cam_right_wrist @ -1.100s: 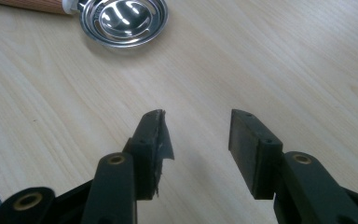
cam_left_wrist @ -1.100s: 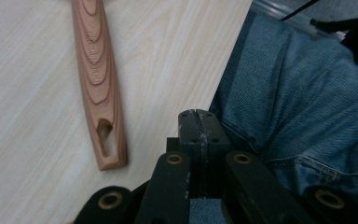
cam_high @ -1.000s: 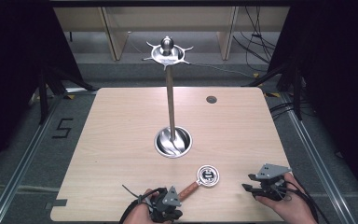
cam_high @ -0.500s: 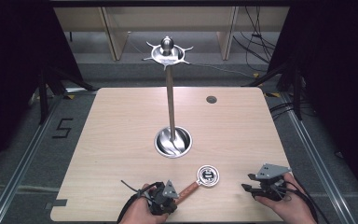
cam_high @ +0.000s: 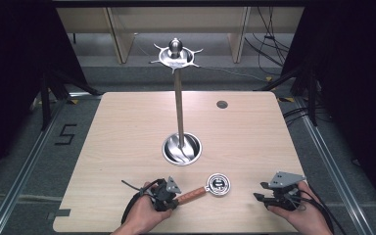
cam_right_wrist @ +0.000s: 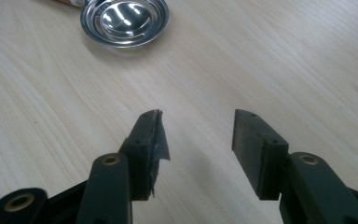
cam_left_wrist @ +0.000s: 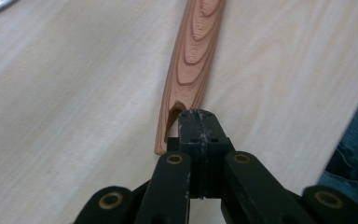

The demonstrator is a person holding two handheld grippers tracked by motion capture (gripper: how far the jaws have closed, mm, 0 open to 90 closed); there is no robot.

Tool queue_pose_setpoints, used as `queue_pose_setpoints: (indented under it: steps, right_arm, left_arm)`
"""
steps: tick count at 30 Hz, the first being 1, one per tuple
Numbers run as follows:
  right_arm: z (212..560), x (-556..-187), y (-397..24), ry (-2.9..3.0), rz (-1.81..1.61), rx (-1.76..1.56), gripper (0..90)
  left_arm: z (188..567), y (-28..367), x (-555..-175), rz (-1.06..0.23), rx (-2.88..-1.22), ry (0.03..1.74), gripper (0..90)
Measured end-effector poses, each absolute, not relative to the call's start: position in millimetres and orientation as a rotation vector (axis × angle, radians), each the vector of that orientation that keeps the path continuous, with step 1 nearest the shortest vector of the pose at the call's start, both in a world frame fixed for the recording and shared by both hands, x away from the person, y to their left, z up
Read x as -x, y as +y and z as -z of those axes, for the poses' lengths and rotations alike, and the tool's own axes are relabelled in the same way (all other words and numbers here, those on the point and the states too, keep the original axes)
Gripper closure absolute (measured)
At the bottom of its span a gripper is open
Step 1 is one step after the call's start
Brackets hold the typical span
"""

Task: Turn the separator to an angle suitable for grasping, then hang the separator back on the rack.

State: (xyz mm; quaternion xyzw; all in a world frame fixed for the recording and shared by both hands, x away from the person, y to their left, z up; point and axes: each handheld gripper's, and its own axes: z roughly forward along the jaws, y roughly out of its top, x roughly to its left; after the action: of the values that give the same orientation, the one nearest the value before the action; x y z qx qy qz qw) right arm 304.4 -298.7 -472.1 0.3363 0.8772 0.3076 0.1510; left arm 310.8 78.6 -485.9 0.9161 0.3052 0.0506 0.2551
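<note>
A small metal scoop (cam_high: 219, 183) with a wooden handle (cam_high: 191, 195) lies near the table's front edge. My left gripper (cam_high: 174, 199) sits at the free end of that handle. In the left gripper view its jaws are pressed together, my left gripper (cam_left_wrist: 198, 116) overlapping the notched end of the handle (cam_left_wrist: 193, 51), with nothing seen between them. My right gripper (cam_high: 260, 191) rests to the right of the scoop, open and empty. In the right gripper view my right gripper (cam_right_wrist: 198, 126) faces bare wood, with the scoop's shiny bowl (cam_right_wrist: 125, 17) farther off.
A tall metal stand rises from a round base (cam_high: 181, 149) at the table's middle, topped by a hooked disc (cam_high: 176, 55). A dark round hole (cam_high: 222, 104) marks the wooden table (cam_high: 127, 132) at the back right. Blue cloth (cam_left_wrist: 354, 154) lies beside the left gripper.
My left hand and its gripper have shifted slightly left along the front edge, to the handle's end. The scoop and the right gripper have stayed put.
</note>
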Motion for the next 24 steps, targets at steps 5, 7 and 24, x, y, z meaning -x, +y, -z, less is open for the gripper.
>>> queue_pose_setpoints:
  steps: [5,7,24]
  right_arm:
    - [472.3,-304.2,-299.1,2.516,-0.892,-0.973,51.9]
    - [472.3,-304.0,-299.2,2.516,-0.893,-0.976,51.6]
    - [461.3,-302.6,-276.8,2.639,-0.807,-0.731,55.5]
  left_arm:
    - [484.6,82.5,-315.4,-0.146,-2.47,0.853,89.2]
    - [483.1,85.1,-316.2,-0.156,-2.461,0.863,89.2]
    - [467.5,177.0,-301.8,-0.287,-2.207,1.073,63.6]
